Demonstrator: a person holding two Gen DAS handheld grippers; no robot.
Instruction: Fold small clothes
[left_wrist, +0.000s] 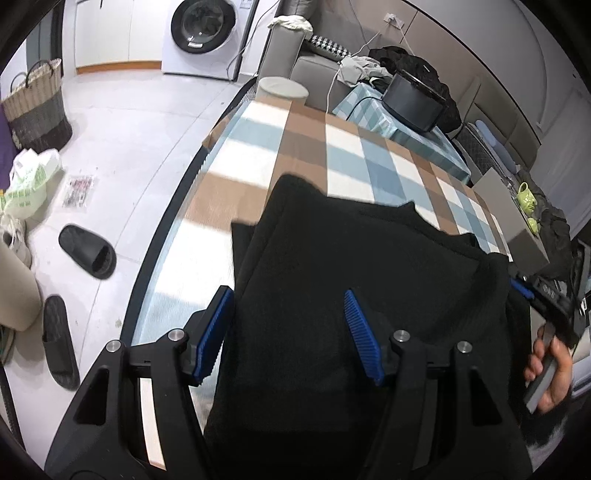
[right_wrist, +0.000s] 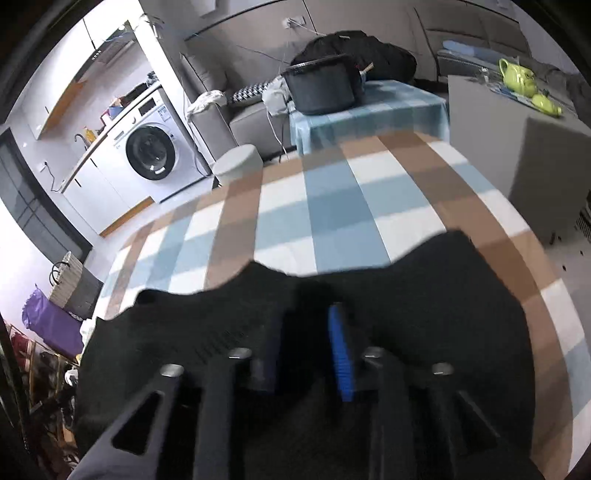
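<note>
A black garment (left_wrist: 369, 266) lies folded in layers on the table with the brown, blue and white checked cloth (left_wrist: 314, 147). My left gripper (left_wrist: 288, 293) hangs over its near left part with the jaws wide apart. One blue pad (left_wrist: 214, 332) is just outside the garment's left edge and the other is over the cloth, neither pressing it. In the right wrist view the same garment (right_wrist: 424, 295) fills the foreground, blurred. My right gripper (right_wrist: 308, 314) stands over it with a gap between the fingers. A hand (left_wrist: 550, 369) holds that gripper at the garment's right edge.
The table's left edge drops to a floor with black slippers (left_wrist: 88, 254) and a woven basket (left_wrist: 37, 107). A white round stool (left_wrist: 282, 88) stands at the far end. Beyond it are a smaller table with a black pot (left_wrist: 413, 103), a washing machine (right_wrist: 155, 151) and a grey box with green teapots (right_wrist: 517, 77).
</note>
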